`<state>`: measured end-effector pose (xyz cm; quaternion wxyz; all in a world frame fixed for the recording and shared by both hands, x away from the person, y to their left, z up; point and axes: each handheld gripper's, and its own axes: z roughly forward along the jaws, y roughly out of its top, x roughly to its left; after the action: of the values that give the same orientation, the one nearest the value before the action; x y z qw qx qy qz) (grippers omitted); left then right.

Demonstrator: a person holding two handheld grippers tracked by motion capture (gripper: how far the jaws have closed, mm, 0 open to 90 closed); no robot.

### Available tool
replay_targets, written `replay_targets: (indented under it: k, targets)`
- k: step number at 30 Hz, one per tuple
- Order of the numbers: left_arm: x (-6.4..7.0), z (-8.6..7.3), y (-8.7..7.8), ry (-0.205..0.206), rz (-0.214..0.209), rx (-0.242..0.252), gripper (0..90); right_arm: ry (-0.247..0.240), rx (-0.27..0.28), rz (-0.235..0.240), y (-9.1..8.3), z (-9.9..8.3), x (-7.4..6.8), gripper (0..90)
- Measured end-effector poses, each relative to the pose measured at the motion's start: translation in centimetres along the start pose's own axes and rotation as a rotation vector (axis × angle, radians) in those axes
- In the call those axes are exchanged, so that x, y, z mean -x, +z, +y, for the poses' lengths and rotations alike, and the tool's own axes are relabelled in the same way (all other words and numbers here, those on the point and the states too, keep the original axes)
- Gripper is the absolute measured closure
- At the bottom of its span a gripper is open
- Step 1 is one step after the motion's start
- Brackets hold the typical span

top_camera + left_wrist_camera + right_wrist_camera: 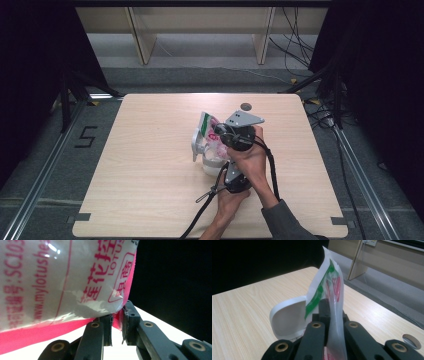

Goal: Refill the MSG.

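A plastic bag (209, 131) is held up above the middle of the table (150, 165), over a white tub (212, 165). The left gripper (117, 326) is clamped on the bag's pink lower edge; the right gripper (329, 315) is closed on its clear upper part. If the two are pulled apart too hard, the film could be torn or slip free, and the contents spilled. In red print, "LOTUS" and "www.mylotushe…" can be read, beside Chinese characters.
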<state>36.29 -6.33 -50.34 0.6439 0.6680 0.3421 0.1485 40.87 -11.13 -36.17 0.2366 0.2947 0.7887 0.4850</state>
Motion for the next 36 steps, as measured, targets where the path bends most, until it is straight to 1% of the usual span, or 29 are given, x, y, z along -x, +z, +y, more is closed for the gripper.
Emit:
replay_targets:
  k: [1,3,4,5,6,7,8,11,12,13,15,17,18,20,21,22,23,24,25,26,27,28,29,30,31,32,33,35,36]
  targets:
    - [-0.05,-0.01,0.09,-0.002,-0.018,0.011,79.5,-0.011,0.012,-0.002,0.07,0.0,0.05,90.0]
    - [-0.03,-0.04,0.21,-0.006,-0.015,0.024,79.6,-0.022,0.004,0.001,-0.02,0.06,0.05,90.0]
    - [-0.02,-0.06,0.18,-0.007,-0.013,0.021,79.5,-0.018,0.002,0.001,-0.03,0.05,0.01,90.0]
    - [-0.02,-0.04,0.05,0.001,-0.004,0.002,79.5,-0.013,0.0,0.002,-0.03,0.05,0.06,90.0]
    - [-0.05,-0.02,0.01,0.007,-0.005,-0.005,79.5,-0.014,0.011,-0.003,0.06,0.01,0.09,90.0]
    - [-0.06,-0.04,0.1,0.0,-0.015,0.012,79.5,-0.005,0.004,0.008,0.0,0.01,0.11,90.0]
    - [-0.01,-0.05,0.14,-0.006,-0.015,0.019,79.5,-0.016,0.007,0.007,-0.01,0.03,0.23,90.0]
    - [-0.06,-0.05,0.1,-0.001,-0.013,0.009,79.6,-0.018,0.0,0.009,-0.1,0.07,0.21,90.0]
    - [-0.05,-0.05,0.12,-0.003,-0.015,0.013,79.5,-0.031,0.01,0.005,-0.01,0.06,0.31,90.0]
    - [-0.03,-0.03,0.08,-0.002,-0.013,0.013,79.5,-0.019,0.006,0.009,-0.01,0.04,0.25,90.0]
    - [-0.04,-0.05,0.15,-0.004,-0.015,0.019,79.5,-0.017,0.006,0.007,-0.1,0.07,0.16,90.0]
    - [-0.04,-0.05,0.12,-0.004,-0.015,0.014,79.5,-0.016,0.006,0.004,-0.09,0.06,0.19,90.0]
    - [-0.03,-0.03,0.06,-0.001,-0.014,0.011,79.5,-0.022,0.018,-0.002,0.03,0.03,0.26,90.0]
    - [-0.07,-0.03,0.06,0.002,-0.014,0.011,79.5,-0.016,0.006,0.007,-0.09,0.07,0.17,90.0]
    - [-0.06,-0.08,0.19,-0.005,-0.012,0.026,79.5,-0.016,0.009,0.007,-0.09,0.07,0.13,90.0]
    - [-0.02,-0.06,0.1,-0.001,-0.003,0.013,79.5,-0.015,0.008,0.005,-0.08,0.07,0.12,90.0]
    - [-0.09,-0.04,0.09,0.001,-0.013,0.012,79.5,-0.016,0.007,0.004,-0.06,0.06,0.15,90.0]
    - [-0.07,-0.03,0.05,0.0,-0.013,0.012,79.5,-0.023,0.015,0.003,0.03,0.04,0.2,90.0]
    - [-0.06,-0.03,0.07,0.0,-0.012,0.012,79.5,-0.015,0.011,0.007,0.0,0.05,0.11,90.0]
    - [-0.05,-0.07,0.18,-0.005,-0.011,0.024,79.5,-0.02,0.013,0.019,0.05,0.07,0.15,90.0]
    - [-0.05,-0.05,0.08,0.001,-0.007,0.009,79.5,-0.021,0.012,0.019,0.05,0.06,0.17,90.0]
    - [-0.05,-0.07,0.09,0.0,-0.008,0.01,79.5,-0.025,0.011,0.006,0.02,0.05,0.21,90.0]
    - [-0.06,-0.04,0.02,0.006,-0.003,0.003,79.5,-0.005,0.01,0.004,0.04,0.0,0.08,90.0]
    - [-0.08,-0.04,0.06,0.0,-0.014,0.012,79.5,-0.014,0.009,0.009,0.04,0.02,0.15,90.0]
    - [-0.05,-0.05,0.12,-0.005,-0.012,0.02,79.5,-0.021,0.018,0.001,0.07,0.05,0.12,90.0]
    - [-0.05,-0.04,0.12,-0.003,-0.01,0.018,79.5,-0.015,0.011,0.009,0.0,0.06,0.08,90.0]
    - [-0.07,-0.04,0.11,-0.002,-0.014,0.016,79.5,-0.02,0.013,0.02,0.04,0.08,0.13,90.0]
    - [-0.07,-0.02,0.05,0.0,-0.013,0.01,79.5,-0.02,0.012,0.02,0.06,0.07,0.17,90.0]
    - [-0.08,-0.02,0.05,0.001,-0.014,0.011,79.5,-0.021,0.01,0.006,-0.01,0.07,0.14,90.0]
